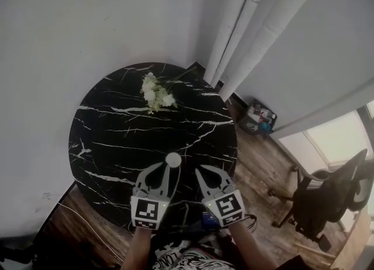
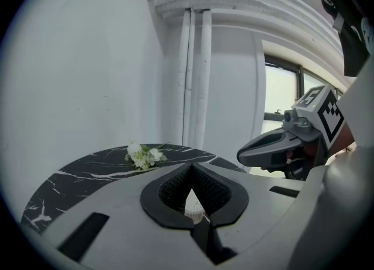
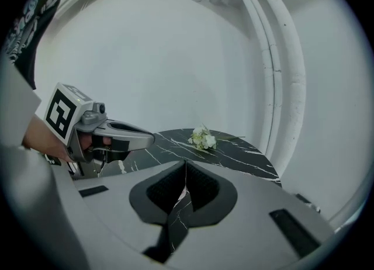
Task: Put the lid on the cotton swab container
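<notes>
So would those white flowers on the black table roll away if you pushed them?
Probably not: the flowers lie flat as a bushy sprig, so they would likely slide rather than roll. The stem looks thin, so it would probably droop when lifted and feel light. The table looks glossy, so a small push may move them.

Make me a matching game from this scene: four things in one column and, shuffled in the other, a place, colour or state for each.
Things:
1. flowers
2. table
3. left gripper
4. right gripper

Descriptions:
A. jaws together, nothing between them
B. black with white veins
C. lying at the table's far side
D. closed on a white round piece

Pairs: 1-C, 2-B, 3-D, 4-A
</notes>
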Demonstrator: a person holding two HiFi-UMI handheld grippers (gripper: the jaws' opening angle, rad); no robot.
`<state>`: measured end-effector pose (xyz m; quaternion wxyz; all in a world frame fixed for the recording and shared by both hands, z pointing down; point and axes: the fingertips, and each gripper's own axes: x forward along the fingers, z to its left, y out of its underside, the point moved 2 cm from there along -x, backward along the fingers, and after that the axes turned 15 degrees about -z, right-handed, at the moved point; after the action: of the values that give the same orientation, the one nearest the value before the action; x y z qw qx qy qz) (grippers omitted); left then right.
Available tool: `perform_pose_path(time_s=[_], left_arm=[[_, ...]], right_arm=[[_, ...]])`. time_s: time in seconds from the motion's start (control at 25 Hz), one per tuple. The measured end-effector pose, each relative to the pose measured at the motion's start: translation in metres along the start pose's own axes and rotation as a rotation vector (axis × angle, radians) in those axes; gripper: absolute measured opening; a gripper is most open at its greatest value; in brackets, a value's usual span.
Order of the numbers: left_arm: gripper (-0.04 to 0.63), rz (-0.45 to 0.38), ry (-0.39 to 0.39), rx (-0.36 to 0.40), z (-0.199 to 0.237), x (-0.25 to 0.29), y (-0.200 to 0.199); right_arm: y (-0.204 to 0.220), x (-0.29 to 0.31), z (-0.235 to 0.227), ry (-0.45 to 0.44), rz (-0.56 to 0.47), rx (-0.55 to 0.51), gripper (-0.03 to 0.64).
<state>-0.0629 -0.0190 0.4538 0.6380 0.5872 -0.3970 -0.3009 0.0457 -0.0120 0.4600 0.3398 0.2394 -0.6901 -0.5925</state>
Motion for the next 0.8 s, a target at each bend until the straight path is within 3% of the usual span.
perform_pose_path(time_s=[0.8], left_arm=[[0.014, -0.153, -0.057, 0.029, -0.003, -0.055, -0.061]], right_arm=[[-0.051, -0.055, 0.01, 0.171, -0.155, 0.001, 0.017]])
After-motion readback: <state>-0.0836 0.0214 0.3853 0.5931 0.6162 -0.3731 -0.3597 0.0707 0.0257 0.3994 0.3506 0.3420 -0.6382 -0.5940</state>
